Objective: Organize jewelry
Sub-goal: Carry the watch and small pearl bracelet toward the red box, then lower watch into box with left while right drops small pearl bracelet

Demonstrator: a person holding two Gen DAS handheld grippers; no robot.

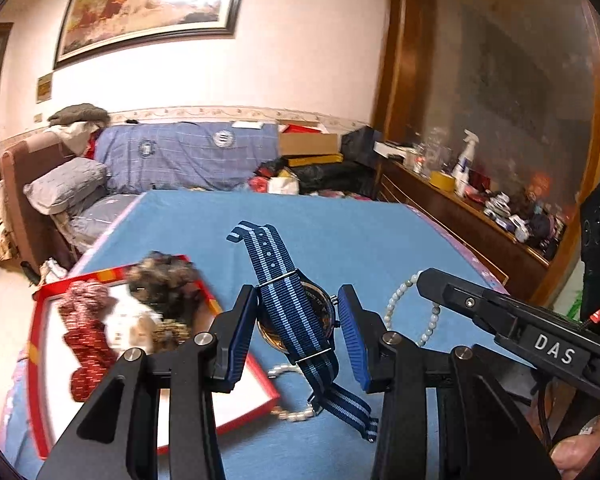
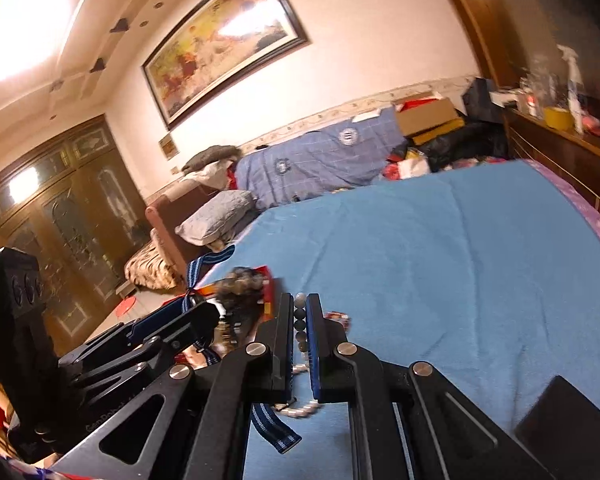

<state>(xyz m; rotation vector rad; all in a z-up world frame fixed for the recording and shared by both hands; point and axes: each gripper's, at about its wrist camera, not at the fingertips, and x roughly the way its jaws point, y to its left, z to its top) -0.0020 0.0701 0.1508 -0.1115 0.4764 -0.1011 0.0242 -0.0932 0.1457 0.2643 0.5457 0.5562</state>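
Left gripper (image 1: 298, 330): jaws part-open around a wristwatch (image 1: 300, 312) with a navy strap striped in light blue. Both blue pads sit at the sides of the watch case, and the watch hangs between them above the blue cloth (image 1: 340, 236) that covers the counter. One strap end stands up beyond the fingertips; the other trails down toward the cloth. The pads appear to bear on the case, so the watch is taken as gripped.

Right gripper (image 2: 300, 320): jaws closed to a narrow slot on a string of pale beads (image 2: 300, 322), seen stacked between the two pads in the right wrist view. In the left wrist view the same bracelet (image 1: 396, 304) hangs in a loop from the right gripper's tip, to the right of the watch.

A second strand of white pearls (image 1: 294, 414) lies on the blue cloth below the watch, just beside the near corner of the red box lid.

Red-rimmed box lid (image 1: 256, 412): lies flat on the cloth to the left of the left gripper, white inside. It holds a red patterned fabric piece (image 1: 86, 336) and a dark brown fuzzy item (image 1: 168, 280); motion blur prevents closer identification of either.

Part of a hand (image 1: 580, 456) shows at the lower right edge of the left wrist view.
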